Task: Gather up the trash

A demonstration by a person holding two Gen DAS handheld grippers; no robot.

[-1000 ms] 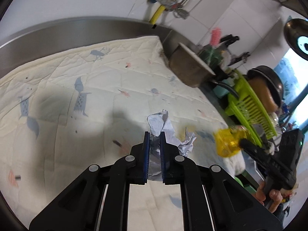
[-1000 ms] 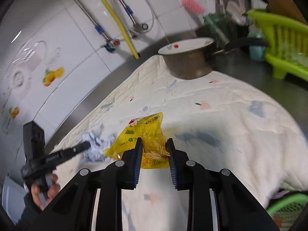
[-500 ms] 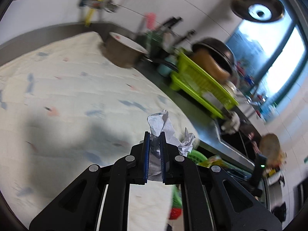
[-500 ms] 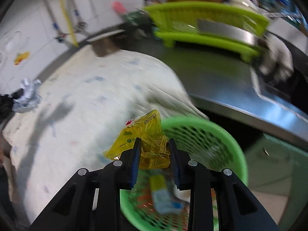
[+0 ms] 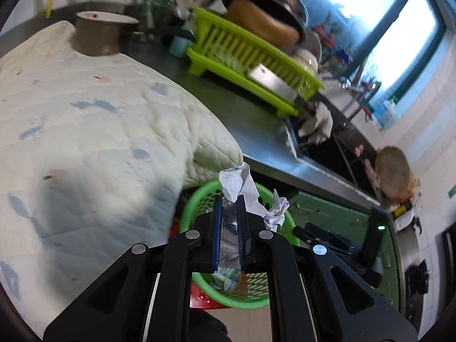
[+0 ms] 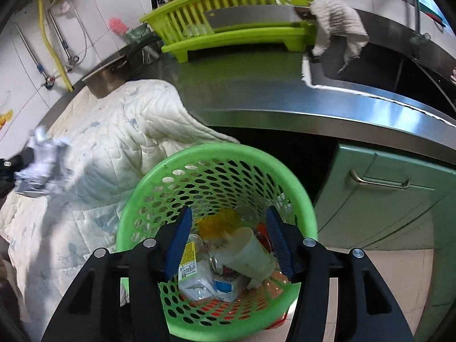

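Beside the quilt [image 6: 119,131], a green basket [image 6: 285,188] is seen below the right gripper [image 6: 228,242], whose jaws are spread wide and empty; a yellow wrapper [image 6: 216,222] lies inside. Crumpled paper [image 5: 236,182] is clamped in the left gripper [image 5: 228,233] above the basket.

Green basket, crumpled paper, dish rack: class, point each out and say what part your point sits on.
green basket [image 6: 296,199]: right wrist view, on its far rim.
crumpled paper [image 5: 235,182]: left wrist view, on the wad above the fingertips.
dish rack [image 6: 245,41]: right wrist view, on its lower tray.
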